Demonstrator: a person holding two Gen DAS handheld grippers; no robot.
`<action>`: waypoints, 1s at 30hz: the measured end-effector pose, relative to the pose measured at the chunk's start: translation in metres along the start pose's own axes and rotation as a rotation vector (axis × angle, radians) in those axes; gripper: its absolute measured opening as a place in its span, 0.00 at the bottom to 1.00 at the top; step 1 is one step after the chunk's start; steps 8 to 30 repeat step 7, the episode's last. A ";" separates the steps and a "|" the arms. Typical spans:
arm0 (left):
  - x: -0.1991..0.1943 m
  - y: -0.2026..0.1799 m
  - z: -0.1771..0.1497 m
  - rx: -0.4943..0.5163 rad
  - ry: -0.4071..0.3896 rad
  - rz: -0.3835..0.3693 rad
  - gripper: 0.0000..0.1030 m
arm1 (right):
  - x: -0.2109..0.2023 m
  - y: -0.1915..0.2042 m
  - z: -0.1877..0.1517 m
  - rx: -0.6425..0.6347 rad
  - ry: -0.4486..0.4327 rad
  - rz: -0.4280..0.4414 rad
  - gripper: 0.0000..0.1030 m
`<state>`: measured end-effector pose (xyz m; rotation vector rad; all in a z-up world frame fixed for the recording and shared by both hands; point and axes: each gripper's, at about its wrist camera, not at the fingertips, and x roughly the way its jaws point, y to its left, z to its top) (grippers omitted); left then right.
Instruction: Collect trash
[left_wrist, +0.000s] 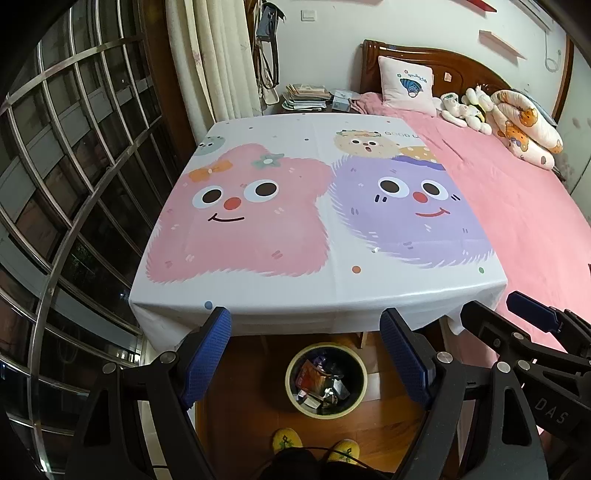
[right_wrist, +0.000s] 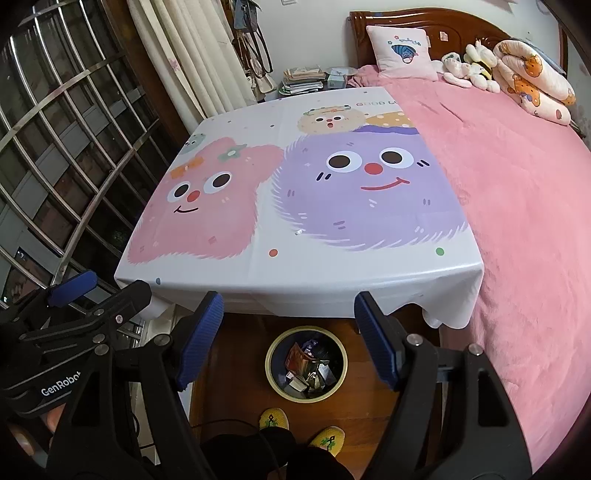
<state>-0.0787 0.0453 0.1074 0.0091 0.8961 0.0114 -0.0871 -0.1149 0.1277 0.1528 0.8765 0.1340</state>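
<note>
A round bin (left_wrist: 326, 380) with a cream rim stands on the wooden floor below the table's front edge; it holds several wrappers and bits of trash. It also shows in the right wrist view (right_wrist: 306, 363). My left gripper (left_wrist: 306, 334) is open and empty, held above the bin in front of the table. My right gripper (right_wrist: 289, 317) is open and empty too, beside the left one. A small shiny scrap (left_wrist: 375, 250) lies on the tablecloth near the purple figure, also in the right wrist view (right_wrist: 298, 232).
The table (left_wrist: 258, 291) wears a cartoon cloth. A pink bed (right_wrist: 517, 184) with pillows and plush toys lies right. A barred window (left_wrist: 74, 166) is left. A nightstand with books (left_wrist: 306, 98) stands behind. The person's yellow slippers (right_wrist: 273, 419) are near the bin.
</note>
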 end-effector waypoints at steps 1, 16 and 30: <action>0.000 0.000 0.001 0.000 0.000 0.000 0.81 | 0.000 -0.001 -0.001 0.002 0.000 0.000 0.69; 0.000 -0.001 0.001 0.000 0.000 0.001 0.81 | 0.000 0.000 -0.003 0.005 0.003 0.003 0.69; 0.000 -0.001 0.001 0.000 0.000 0.001 0.81 | 0.000 0.000 -0.003 0.005 0.003 0.003 0.69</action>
